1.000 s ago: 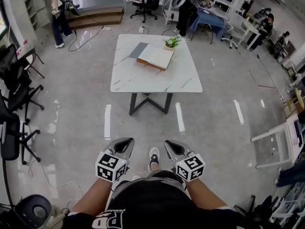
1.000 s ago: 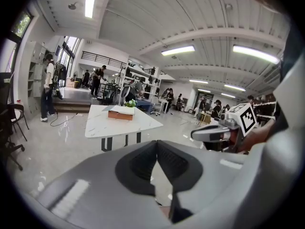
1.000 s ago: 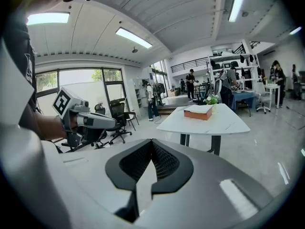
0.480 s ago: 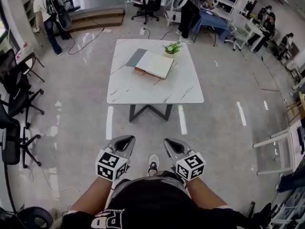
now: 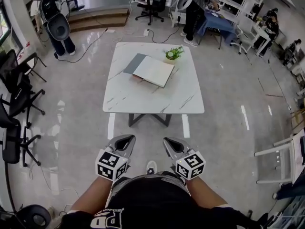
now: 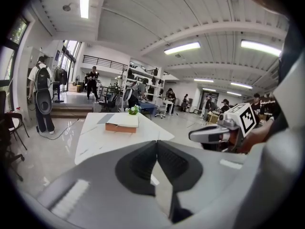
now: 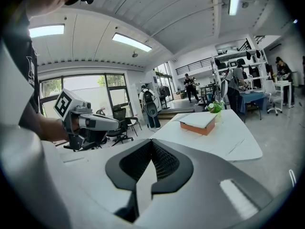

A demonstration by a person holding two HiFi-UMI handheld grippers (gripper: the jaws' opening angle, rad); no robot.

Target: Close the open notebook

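Observation:
The open notebook [image 5: 153,70] lies on the white marble table [image 5: 152,101] ahead of me, its pages up and a grey cover flap spread to the left. It also appears far off as the notebook [image 6: 123,122] and the notebook [image 7: 200,120]. My left gripper [image 5: 124,141] and right gripper [image 5: 170,143] are held low in front of my body, well short of the table. Both are shut with nothing between the jaws. In the left gripper view the left gripper [image 6: 156,143] has its tips touching; the right gripper [image 7: 151,143] looks the same.
A small potted plant [image 5: 173,55] stands on the table behind the notebook. Black office chairs [image 5: 16,104] line the left side. A person with a backpack [image 5: 56,23] stands at the back left. White furniture [image 5: 281,151] is at the right, with desks and people at the back.
The table and notebook have come closer and sit lower in the head view as I walk toward them. Both grippers keep their place before my body, still shut.

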